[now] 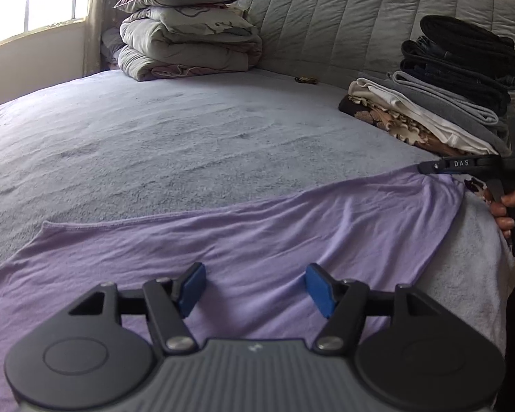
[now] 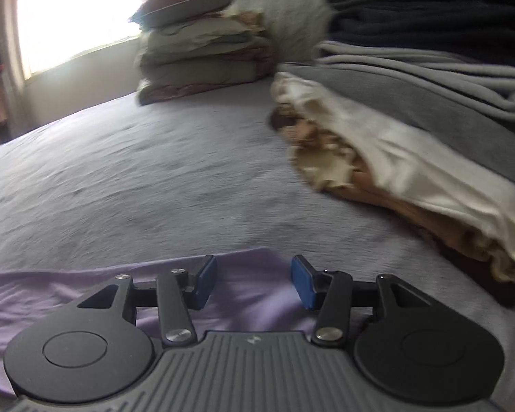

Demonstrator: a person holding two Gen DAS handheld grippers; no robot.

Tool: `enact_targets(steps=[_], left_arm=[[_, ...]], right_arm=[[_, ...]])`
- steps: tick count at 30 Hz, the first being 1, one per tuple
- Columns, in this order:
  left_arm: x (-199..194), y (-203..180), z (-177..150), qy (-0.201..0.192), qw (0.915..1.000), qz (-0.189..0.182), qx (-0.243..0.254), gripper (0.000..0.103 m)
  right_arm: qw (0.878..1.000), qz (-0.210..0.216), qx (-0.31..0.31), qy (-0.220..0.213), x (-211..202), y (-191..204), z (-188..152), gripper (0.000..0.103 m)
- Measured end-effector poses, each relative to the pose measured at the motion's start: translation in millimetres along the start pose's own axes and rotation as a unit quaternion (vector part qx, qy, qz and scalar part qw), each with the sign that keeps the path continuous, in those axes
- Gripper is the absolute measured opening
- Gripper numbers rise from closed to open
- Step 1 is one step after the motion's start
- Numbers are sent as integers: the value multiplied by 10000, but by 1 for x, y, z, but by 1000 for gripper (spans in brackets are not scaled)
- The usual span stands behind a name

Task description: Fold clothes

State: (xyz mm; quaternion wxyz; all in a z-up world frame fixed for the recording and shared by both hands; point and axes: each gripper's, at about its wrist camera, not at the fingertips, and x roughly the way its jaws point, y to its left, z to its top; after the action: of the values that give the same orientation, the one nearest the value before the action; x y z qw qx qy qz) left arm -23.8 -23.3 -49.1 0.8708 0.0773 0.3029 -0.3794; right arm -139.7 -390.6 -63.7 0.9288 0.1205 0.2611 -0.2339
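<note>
A: Where is the purple shirt (image 1: 243,226)?
B: Spread flat on the bed (image 1: 189,130), maybe so folding is easy.
A: And the grippers?
B: The left gripper (image 1: 255,288) and right gripper (image 2: 254,279) hang over it, fingers apart, holding nothing.

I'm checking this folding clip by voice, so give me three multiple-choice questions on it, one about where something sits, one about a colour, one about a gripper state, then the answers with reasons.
1. Where is the stack of folded clothes?
A. On the bed's right side, near the headboard
B. On the floor
C. On the windowsill

2. What colour is the garment spread on the bed?
A. Red
B. Lilac
C. Green

3. How is the left gripper?
A. Shut on the garment
B. Open above the garment
C. Shut on a pillow

Answers:
1 A, the pile sits on the bed at the right in the left wrist view.
2 B, the cloth is pale purple.
3 B, its blue pads stand apart with the lilac cloth showing between them.
</note>
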Motion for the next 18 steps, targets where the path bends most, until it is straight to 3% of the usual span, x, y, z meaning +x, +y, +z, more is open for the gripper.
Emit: enact_targets(steps=[4, 10, 15, 18], left_arm=[[3, 4, 8, -100, 9998, -74, -168, 66], [16, 6, 15, -147, 9995, -37, -294, 66], [23, 3, 12, -123, 9997, 30, -193, 66], [24, 1, 9, -141, 9998, 42, -104, 68]], right_arm=[[9998, 164, -47, -73, -14, 5, -5, 52], [9929, 918, -744, -160, -27, 65, -13, 50], [9777, 1858, -959, 193, -22, 120, -12, 30], [9703, 2090, -1166, 356, -13, 148, -16, 28]])
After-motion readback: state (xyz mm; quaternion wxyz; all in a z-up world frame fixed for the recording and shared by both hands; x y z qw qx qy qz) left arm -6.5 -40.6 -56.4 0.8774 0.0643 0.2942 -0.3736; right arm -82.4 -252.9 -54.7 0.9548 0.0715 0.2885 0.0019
